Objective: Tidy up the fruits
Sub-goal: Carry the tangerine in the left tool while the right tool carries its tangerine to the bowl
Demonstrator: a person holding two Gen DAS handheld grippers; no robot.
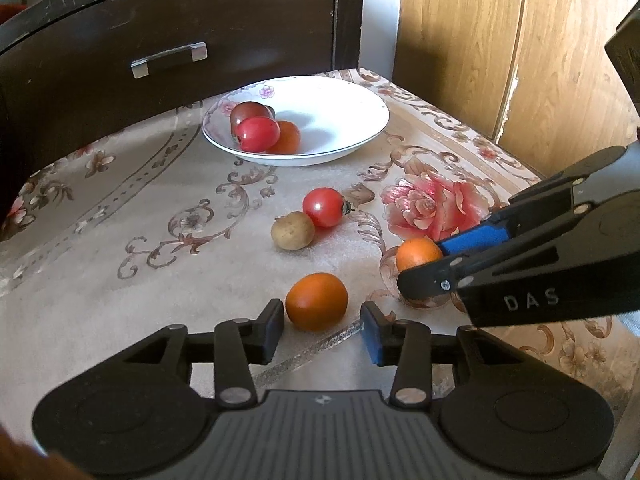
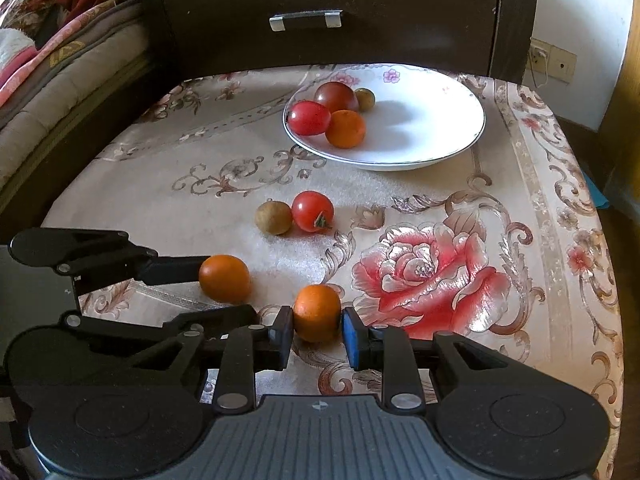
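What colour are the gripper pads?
Blue: clearest on the right gripper pad in the right wrist view.

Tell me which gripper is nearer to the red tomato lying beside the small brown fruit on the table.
Neither clearly. The left gripper and the right gripper each straddle their own orange, both short of the red tomato, at similar distances.

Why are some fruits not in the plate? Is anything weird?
Four are loose on the tablecloth, not in the white plate: a red tomato touching a small brown fruit, and two oranges, one between each gripper's fingers. Nothing spilled or broken.
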